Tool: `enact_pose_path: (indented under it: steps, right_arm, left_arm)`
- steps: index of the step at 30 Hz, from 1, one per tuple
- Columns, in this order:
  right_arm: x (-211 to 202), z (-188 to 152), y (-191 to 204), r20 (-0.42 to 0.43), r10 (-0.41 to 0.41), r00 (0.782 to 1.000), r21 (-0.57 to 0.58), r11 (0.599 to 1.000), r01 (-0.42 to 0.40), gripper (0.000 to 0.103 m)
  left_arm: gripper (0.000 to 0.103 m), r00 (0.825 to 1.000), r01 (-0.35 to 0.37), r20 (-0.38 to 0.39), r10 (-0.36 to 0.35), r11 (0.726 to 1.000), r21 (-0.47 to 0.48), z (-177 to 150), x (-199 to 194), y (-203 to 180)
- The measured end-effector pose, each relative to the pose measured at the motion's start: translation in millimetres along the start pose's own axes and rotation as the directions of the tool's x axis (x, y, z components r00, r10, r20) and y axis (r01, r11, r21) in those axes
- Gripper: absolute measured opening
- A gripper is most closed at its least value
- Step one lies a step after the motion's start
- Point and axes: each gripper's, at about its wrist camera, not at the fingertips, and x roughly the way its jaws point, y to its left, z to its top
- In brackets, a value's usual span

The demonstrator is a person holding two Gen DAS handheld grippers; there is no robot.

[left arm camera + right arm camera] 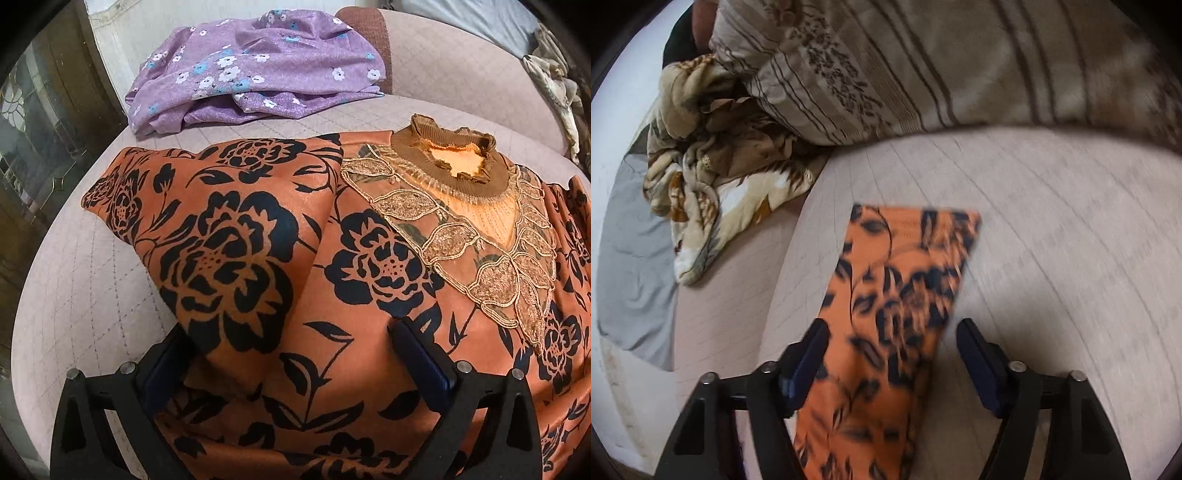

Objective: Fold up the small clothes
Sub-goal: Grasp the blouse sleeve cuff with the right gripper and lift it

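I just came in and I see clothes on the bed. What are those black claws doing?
A person is folding an orange flowered top spread flat on the bed, with a claw in each hand. The left claw sits open over the top's body, where one sleeve already lies folded in. The right claw is over the other sleeve, the cloth between its jaws but not pinched. A purple flowered garment waits crumpled further back.
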Motion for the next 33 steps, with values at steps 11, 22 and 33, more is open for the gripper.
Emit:
enact_pose_path:
  steps: [11,22,33]
  right_arm:
    - [-43,-11,24,0.128,0.066,0.990,-0.161,0.986,-0.045,0.006]
    - [-169,-170,178,-0.079,0.403,0.912,-0.491,0.780,-0.387,0.006]
    - [-116,-436,273,-0.409,0.311,0.858,-0.587,0.630,-0.508,0.008]
  left_arm:
    - [0.103,1.000,-0.015,0.014,0.015,1.000,0.011,10,-1,3]
    - [0.103,0.991,-0.008,0.130,0.027,0.989,-0.146,20,-42,63]
    - [0.103,0.984,-0.099,0.116,0.134,0.958,-0.270,13,-50,132]
